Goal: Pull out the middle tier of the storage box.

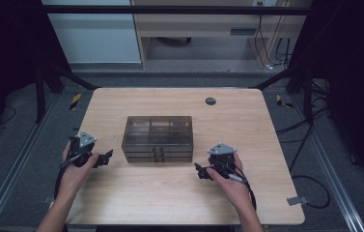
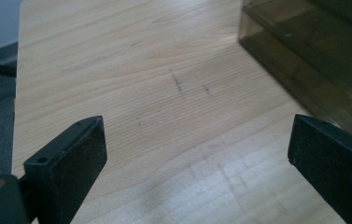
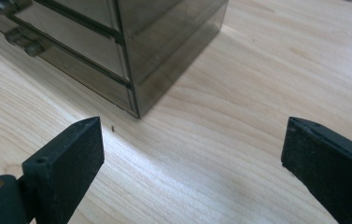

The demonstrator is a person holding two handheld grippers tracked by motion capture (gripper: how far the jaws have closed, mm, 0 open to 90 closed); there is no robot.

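Between the wide-parted jaws of the left gripper point(image 1: 103, 158), bare wooden table point(image 2: 164, 93), nothing held; just ahead to its right, the smoky drawer box point(image 1: 158, 138). Same spread, empty stance on the right gripper point(image 1: 199, 170), low over the table, box corner point(image 3: 136, 109) close ahead to its left, drawer handles point(image 3: 24, 44) facing the person.

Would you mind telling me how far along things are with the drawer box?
Nothing looks done yet: the smoky drawer box sits mid-table with both drawers shut. Nothing is in hand; the left tongs and right tongs rest open beside it, empty. Any drawer work remains.
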